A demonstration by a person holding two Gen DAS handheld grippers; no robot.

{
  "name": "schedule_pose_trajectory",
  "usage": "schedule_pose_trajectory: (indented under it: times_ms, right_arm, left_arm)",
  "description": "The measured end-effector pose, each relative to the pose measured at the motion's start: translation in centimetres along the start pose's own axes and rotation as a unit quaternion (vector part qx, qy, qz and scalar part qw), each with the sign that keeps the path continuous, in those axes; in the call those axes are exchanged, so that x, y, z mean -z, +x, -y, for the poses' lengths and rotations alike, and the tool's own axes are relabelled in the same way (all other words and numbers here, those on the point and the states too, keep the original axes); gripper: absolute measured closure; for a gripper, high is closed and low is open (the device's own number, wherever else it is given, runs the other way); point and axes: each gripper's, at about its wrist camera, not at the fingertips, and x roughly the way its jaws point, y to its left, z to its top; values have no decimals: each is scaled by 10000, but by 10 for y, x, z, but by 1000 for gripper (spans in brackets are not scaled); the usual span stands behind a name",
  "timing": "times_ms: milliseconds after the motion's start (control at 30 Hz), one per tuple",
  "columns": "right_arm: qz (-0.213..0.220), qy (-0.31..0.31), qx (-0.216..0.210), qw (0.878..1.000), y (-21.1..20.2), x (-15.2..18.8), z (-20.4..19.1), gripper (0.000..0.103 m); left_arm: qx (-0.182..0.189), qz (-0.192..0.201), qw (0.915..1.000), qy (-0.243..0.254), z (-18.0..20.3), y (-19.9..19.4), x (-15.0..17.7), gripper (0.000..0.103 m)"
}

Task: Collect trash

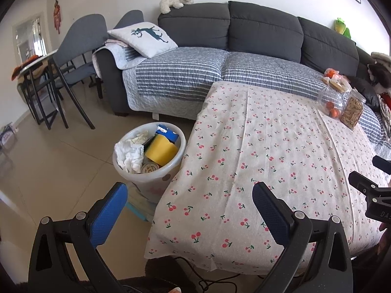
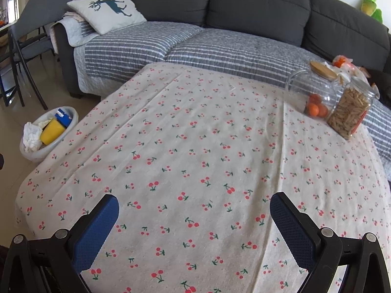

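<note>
Two tools, left tool (image 1: 189, 195) and right tool (image 2: 194, 206), spread wide, holding nothing | trash bin (image 1: 171, 166) full beside table (image 2: 195, 146) for easy drops | jars (image 2: 342, 107) parked at far corner

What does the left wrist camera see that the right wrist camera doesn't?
Only the left view shows the white plush on the sofa back, the tin in the bin, and the right gripper's side. Only the right view shows its own open fingers. Both share the cherry cloth, two jars, deer pillow and green toy.
</note>
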Motion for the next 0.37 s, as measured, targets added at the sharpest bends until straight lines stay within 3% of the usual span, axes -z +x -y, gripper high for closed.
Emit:
schedule_pose_trajectory:
  times_ms: [367]
  right_arm:
    - [28, -31, -33, 10000, -3, 0, -3, 1]
  left_arm:
    - [103, -71, 9998, 185, 15, -8, -2, 0]
